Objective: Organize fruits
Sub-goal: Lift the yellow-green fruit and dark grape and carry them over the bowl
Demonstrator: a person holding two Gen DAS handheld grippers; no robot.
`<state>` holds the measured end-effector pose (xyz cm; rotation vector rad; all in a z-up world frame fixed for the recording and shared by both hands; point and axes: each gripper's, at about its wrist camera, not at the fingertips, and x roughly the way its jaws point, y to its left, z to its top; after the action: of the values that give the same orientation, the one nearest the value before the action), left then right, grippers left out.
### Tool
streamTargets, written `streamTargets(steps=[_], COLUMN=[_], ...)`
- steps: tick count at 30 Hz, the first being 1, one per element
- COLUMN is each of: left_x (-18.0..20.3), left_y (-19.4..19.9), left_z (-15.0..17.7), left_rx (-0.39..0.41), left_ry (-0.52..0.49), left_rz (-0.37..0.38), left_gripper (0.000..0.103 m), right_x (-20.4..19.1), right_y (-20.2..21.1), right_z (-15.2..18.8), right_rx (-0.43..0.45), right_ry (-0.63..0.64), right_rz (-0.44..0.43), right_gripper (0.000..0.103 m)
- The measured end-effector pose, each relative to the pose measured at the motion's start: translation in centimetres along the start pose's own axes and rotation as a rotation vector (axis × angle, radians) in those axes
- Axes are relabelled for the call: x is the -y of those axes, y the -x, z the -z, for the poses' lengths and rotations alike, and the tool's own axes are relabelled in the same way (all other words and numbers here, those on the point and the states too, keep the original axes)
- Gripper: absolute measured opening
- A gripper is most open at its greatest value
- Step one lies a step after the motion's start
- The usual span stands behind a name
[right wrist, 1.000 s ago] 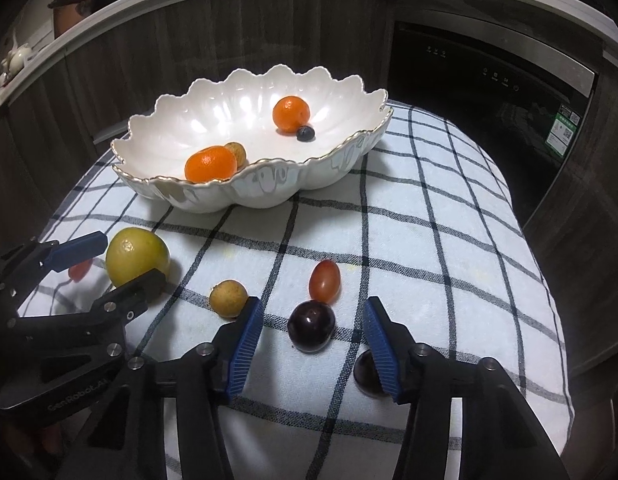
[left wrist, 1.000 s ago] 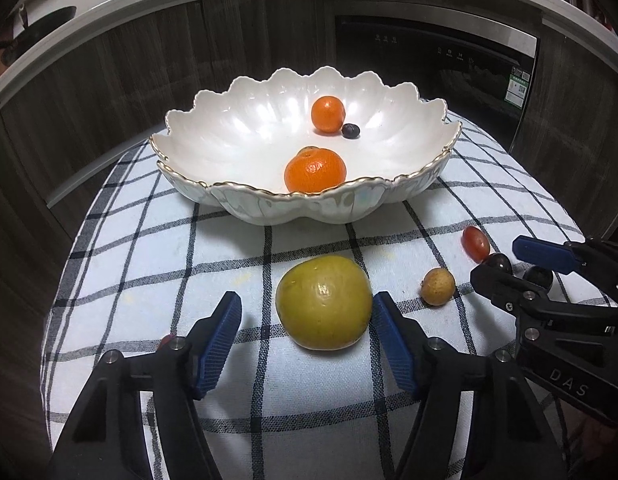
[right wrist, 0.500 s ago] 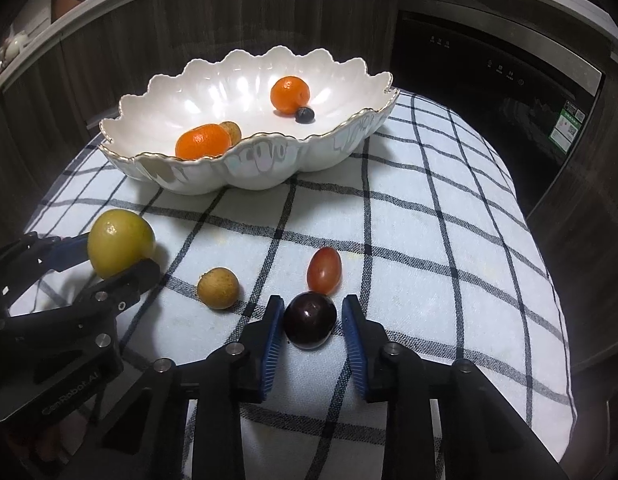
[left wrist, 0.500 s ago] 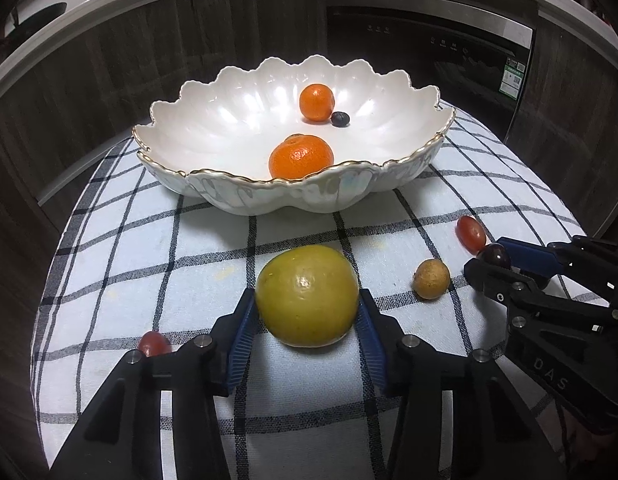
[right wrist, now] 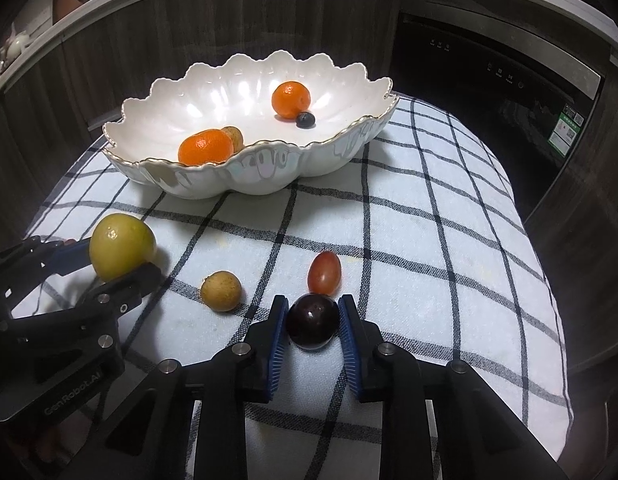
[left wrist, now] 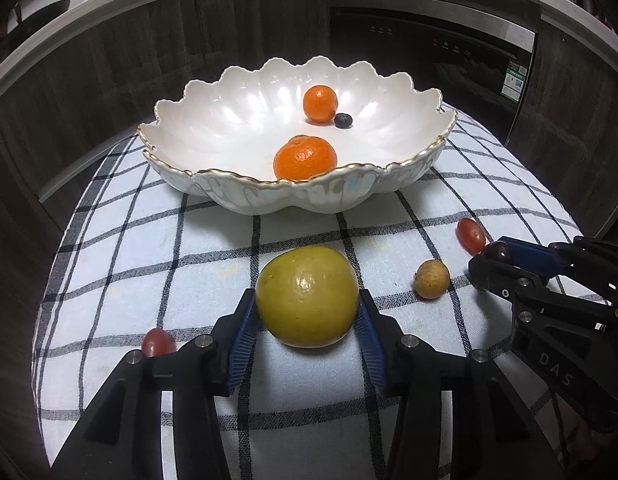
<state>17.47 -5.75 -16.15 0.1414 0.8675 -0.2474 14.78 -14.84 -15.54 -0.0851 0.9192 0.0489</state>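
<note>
left gripper (left wrist: 307, 320) clamping green fruit (left wrist: 307, 297), right gripper (right wrist: 312, 320) clamping plum (right wrist: 312, 321)

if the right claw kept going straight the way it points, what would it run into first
The right claw, shut on the dark plum, would probably push it into the red grape lying directly ahead and seemingly touching it. Beyond that lies bare checked cloth, then the scalloped white bowl.
</note>
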Motion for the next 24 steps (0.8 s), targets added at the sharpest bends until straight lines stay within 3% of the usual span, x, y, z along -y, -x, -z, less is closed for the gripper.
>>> streamTargets(steps=[24], left_x=[-0.3], left_y=[3.3], left_z=[-1.0], left_rx=[0.072], left_ry=[0.004], left_rz=[-0.016], left_gripper=[0.047], right_x=[0.1], right_y=[3.0], right_z=[-1.2], right_rx=[0.073], right_ry=[-0.005], right_rz=[-0.011], right_gripper=[0.027])
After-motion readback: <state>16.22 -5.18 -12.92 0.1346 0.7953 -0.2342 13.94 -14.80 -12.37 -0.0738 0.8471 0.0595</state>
